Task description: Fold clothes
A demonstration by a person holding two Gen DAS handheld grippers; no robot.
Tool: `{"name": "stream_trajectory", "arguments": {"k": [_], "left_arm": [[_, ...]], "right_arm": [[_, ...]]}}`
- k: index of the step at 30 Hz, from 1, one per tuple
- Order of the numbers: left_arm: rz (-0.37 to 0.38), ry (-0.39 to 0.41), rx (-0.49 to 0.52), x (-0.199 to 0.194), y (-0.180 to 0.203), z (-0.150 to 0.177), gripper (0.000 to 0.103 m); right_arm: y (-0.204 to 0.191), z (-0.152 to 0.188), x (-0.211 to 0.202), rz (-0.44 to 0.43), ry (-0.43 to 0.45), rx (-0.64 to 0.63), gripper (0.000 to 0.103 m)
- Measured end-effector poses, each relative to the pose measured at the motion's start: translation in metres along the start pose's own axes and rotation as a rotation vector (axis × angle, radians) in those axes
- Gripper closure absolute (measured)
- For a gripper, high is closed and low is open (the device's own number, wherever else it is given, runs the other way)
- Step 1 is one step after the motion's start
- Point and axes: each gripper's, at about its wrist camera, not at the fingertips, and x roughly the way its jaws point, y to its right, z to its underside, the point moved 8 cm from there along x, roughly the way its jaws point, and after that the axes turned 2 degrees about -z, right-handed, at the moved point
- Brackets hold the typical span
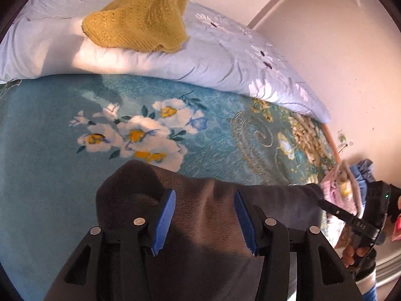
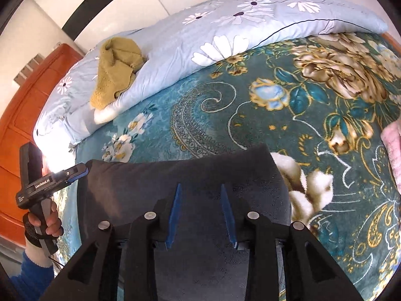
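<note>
Garment (image 1: 200, 225): only right-wrist view shows orange headboard (image 2: 27, 105).

Left gripper (image 1: 204, 222): pointed steeply down, jaws parted, nothing pressed.
Right gripper (image 2: 201, 217): pointed steeply down, jaws parted, nothing pressed.

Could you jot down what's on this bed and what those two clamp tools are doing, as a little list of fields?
Surface: teal floral blanket
Being folded: dark garment, lying flat
Left gripper: open above the garment
Right gripper: open above the garment
Waiting: yellow knit sweater on the light blue quilt
Right edge: pink cloth
</note>
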Motion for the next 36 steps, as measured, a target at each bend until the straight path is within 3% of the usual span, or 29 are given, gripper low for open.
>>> {"name": "stream_trajectory", "arguments": {"k": [3, 6, 8, 13, 17, 18, 19, 20, 21, 22, 24, 26, 30, 34, 36], "left_arm": [[0.035, -0.004, -0.073, 0.008, -0.022, 0.012, 0.050], [0.111, 0.011, -0.156, 0.008, -0.035, 0.014, 0.050], [0.132, 0.011, -0.195, 0.011, -0.040, 0.014, 0.050], [0.110, -0.009, -0.208, 0.026, -0.042, 0.016, 0.051], [0.106, -0.006, -0.172, 0.006, -0.030, 0.012, 0.050], [0.105, 0.005, -0.146, -0.003, -0.026, 0.011, 0.050], [0.103, 0.016, -0.122, -0.011, -0.022, 0.012, 0.049], [0.102, 0.028, -0.114, -0.019, -0.023, 0.014, 0.045], [0.101, 0.042, -0.115, -0.027, -0.026, 0.016, 0.041], [0.102, 0.057, -0.130, -0.034, -0.032, 0.019, 0.031], [0.117, 0.101, -0.195, -0.047, -0.051, 0.026, 0.019], [0.130, 0.129, -0.247, -0.055, -0.071, 0.036, 0.000], [0.143, 0.020, -0.316, -0.035, -0.095, 0.064, 0.000], [0.236, -0.043, -0.353, -0.012, -0.089, 0.081, 0.000], [0.269, -0.075, -0.354, 0.000, -0.079, 0.084, 0.000]], "right_arm": [[0.020, 0.007, 0.008, 0.010, -0.011, 0.033, 0.068], [0.044, 0.011, 0.012, 0.020, -0.013, 0.104, 0.079], [0.051, 0.012, 0.015, -0.010, -0.012, 0.163, 0.081], [0.051, 0.013, 0.024, 0.013, -0.031, 0.155, 0.081], [0.045, 0.011, 0.014, -0.016, -0.016, 0.148, 0.077], [0.042, 0.011, 0.008, -0.037, -0.002, 0.149, 0.075], [0.041, 0.012, 0.002, -0.061, 0.011, 0.149, 0.064], [0.040, 0.013, -0.005, -0.084, 0.024, 0.149, 0.045], [0.042, 0.018, -0.010, -0.106, 0.029, 0.154, 0.035], [0.045, 0.023, -0.014, -0.127, 0.034, 0.159, 0.023], [0.053, 0.034, -0.022, -0.169, 0.043, 0.183, 0.022], [0.068, 0.050, -0.026, -0.198, 0.048, 0.242, 0.019], [0.091, 0.070, -0.020, -0.243, 0.033, 0.348, 0.017], [0.090, 0.076, -0.004, -0.275, 0.004, 0.372, 0.016], [0.083, 0.072, 0.003, -0.289, 0.011, 0.357, 0.007]]}}
